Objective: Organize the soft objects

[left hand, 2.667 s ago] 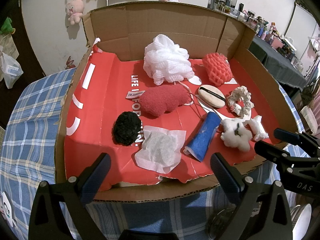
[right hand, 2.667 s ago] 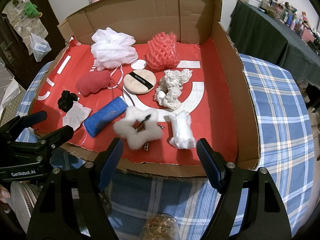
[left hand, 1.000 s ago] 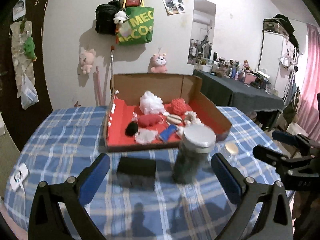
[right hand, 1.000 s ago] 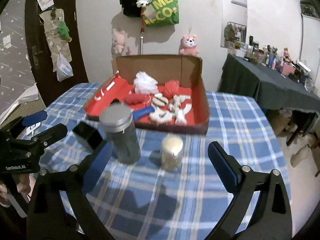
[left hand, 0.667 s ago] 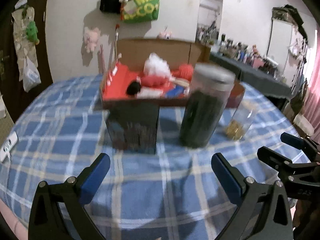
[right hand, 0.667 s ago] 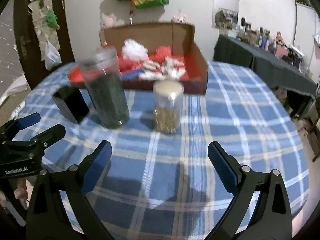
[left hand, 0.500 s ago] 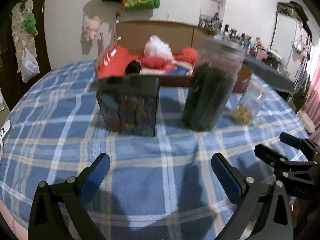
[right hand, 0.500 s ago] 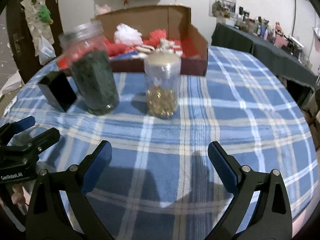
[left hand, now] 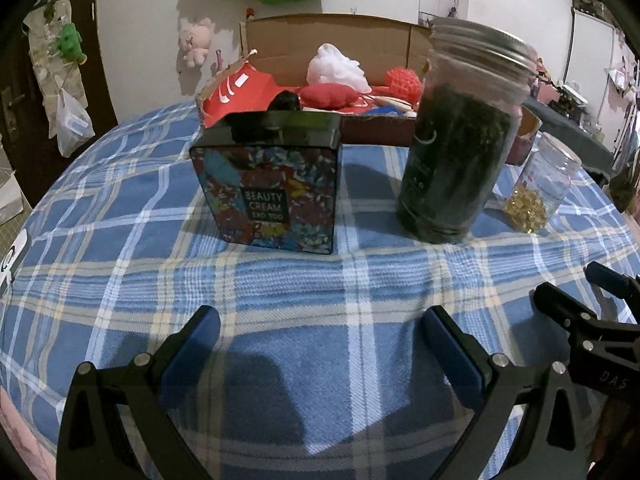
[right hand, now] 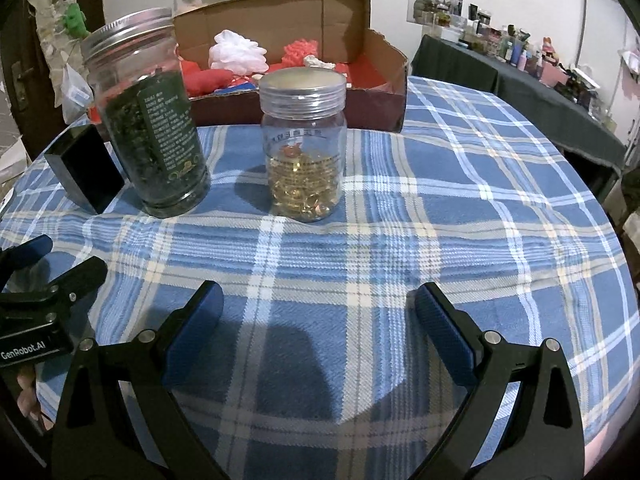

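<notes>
A cardboard box [left hand: 328,36] with a red lining stands at the far side of the table and holds soft objects: a white mesh puff [left hand: 338,68], a red plush pad [left hand: 328,94], a red net sponge [left hand: 402,82] and a black puff [left hand: 286,102]. The box [right hand: 280,16] also shows in the right wrist view with the white puff [right hand: 236,54]. My left gripper [left hand: 320,340] is open and empty, low over the near tablecloth. My right gripper [right hand: 320,312] is open and empty, beside it to the right.
A black "Beauty Cream" tin [left hand: 272,184], a tall jar of dark leaves [left hand: 460,140] and a small jar of golden beads [right hand: 304,148] stand between the grippers and the box. The blue plaid tablecloth [right hand: 440,240] covers the round table.
Both grippers have pulled back from over the box and dropped low near the table's front edge. The tin and jars now stand in front of them. Both stay open.
</notes>
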{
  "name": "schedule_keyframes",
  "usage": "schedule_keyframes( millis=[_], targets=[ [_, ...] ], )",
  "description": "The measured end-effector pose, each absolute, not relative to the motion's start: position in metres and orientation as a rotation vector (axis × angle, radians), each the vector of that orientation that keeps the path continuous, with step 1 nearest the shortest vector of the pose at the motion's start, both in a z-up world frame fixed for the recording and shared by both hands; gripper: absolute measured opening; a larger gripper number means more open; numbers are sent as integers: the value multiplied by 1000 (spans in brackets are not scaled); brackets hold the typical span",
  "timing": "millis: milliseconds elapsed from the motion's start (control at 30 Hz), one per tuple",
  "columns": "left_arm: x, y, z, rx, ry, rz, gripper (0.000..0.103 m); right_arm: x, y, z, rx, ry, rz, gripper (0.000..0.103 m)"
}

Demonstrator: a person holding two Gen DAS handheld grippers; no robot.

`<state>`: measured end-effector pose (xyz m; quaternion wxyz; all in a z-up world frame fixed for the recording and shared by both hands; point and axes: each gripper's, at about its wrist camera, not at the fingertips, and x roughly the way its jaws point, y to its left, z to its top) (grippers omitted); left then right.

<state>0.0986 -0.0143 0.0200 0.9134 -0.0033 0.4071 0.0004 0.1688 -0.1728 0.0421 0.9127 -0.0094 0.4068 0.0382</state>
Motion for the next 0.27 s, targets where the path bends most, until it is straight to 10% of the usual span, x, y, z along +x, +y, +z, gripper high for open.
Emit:
schedule_keyframes(
  millis=[267],
  targets=[
    [99,-13,21,-11,840,0,103,169,-172,42,-20,839,79,98]
  ],
)
